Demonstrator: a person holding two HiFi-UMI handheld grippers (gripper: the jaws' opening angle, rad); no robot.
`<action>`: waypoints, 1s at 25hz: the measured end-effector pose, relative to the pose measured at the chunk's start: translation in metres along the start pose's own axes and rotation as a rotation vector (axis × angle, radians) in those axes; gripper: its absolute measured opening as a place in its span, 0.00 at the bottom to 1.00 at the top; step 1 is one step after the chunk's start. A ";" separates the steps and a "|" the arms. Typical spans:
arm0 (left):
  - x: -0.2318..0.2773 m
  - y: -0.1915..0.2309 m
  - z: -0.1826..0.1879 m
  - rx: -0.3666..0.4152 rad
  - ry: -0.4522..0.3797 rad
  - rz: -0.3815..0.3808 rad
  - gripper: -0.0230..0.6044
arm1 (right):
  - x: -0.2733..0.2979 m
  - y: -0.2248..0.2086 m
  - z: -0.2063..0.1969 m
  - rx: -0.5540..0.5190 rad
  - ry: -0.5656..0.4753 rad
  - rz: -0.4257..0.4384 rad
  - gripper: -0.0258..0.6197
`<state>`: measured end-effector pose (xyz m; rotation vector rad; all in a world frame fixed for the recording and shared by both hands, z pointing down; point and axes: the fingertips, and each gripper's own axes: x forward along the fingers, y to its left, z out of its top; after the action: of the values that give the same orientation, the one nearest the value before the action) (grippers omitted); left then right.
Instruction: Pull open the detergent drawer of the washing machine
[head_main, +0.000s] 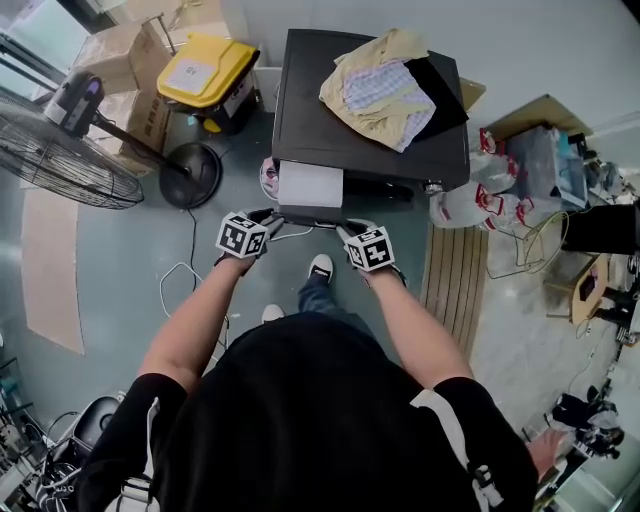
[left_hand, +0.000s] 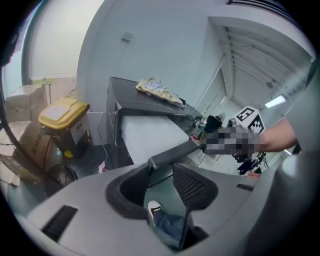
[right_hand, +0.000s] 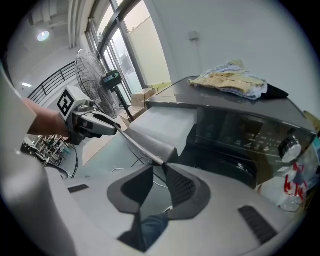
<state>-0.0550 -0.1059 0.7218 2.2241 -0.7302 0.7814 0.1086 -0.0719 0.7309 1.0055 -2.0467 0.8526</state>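
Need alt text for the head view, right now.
The white drawer is pulled out of the dark washer; the left tool and right tool hold its front's two ends. On the washer's top lie clothes.

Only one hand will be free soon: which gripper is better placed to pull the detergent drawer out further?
Probably right: the right gripper has its jaws pinched on the drawer front. The left gripper has wider jaws, and its grip is unclear.

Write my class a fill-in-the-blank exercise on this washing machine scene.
The detergent drawer is pulled ___ of the washing machine.
Crumpled clothes lie on ___ of the machine.
The bin has a ___ lid.
The left gripper and right gripper both clamp the drawer's ___ edge.
Answers: out; top; yellow; front.
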 end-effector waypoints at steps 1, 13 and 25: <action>-0.001 -0.001 -0.002 0.001 0.002 -0.001 0.28 | -0.001 0.001 -0.002 0.002 0.000 -0.003 0.17; -0.010 -0.021 -0.029 0.002 0.033 -0.029 0.28 | -0.013 0.019 -0.029 0.010 0.017 -0.001 0.17; -0.017 -0.032 -0.046 -0.002 0.049 -0.045 0.28 | -0.018 0.031 -0.044 0.013 0.018 0.001 0.17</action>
<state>-0.0596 -0.0482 0.7254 2.2038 -0.6547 0.8102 0.1040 -0.0154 0.7330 1.0004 -2.0286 0.8737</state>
